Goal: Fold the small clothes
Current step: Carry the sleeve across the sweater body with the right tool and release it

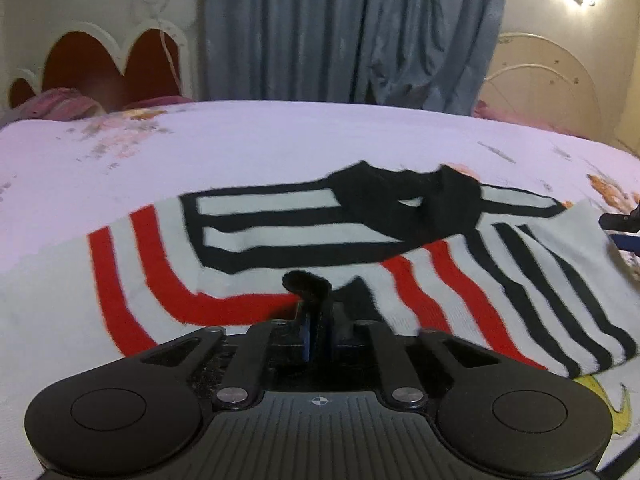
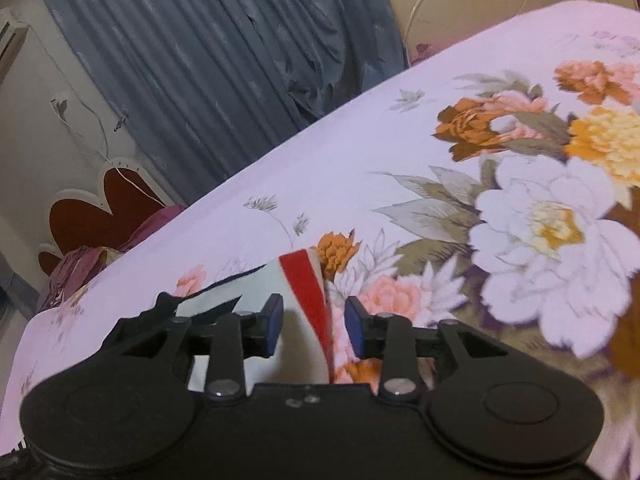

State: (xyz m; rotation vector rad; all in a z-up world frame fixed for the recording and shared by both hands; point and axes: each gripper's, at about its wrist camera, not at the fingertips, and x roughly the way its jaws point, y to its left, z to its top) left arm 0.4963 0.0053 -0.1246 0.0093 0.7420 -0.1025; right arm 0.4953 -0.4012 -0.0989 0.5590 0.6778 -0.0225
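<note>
A small white garment (image 1: 280,236) with red and black stripes and a black collar lies spread on the bed, partly folded over itself. My left gripper (image 1: 316,316) is shut on a black edge of the garment at its near side. In the right wrist view, the garment's red-striped corner (image 2: 304,292) lies between the fingers of my right gripper (image 2: 314,326), which is open with its blue pads apart. The right gripper's tip also shows at the far right of the left wrist view (image 1: 622,226).
The bed is covered by a pale lilac sheet (image 2: 360,152) with large printed flowers (image 2: 552,224). Grey-blue curtains (image 1: 340,28) hang behind. A red and white headboard (image 1: 100,64) and a pink cloth heap (image 1: 60,106) are at the far left.
</note>
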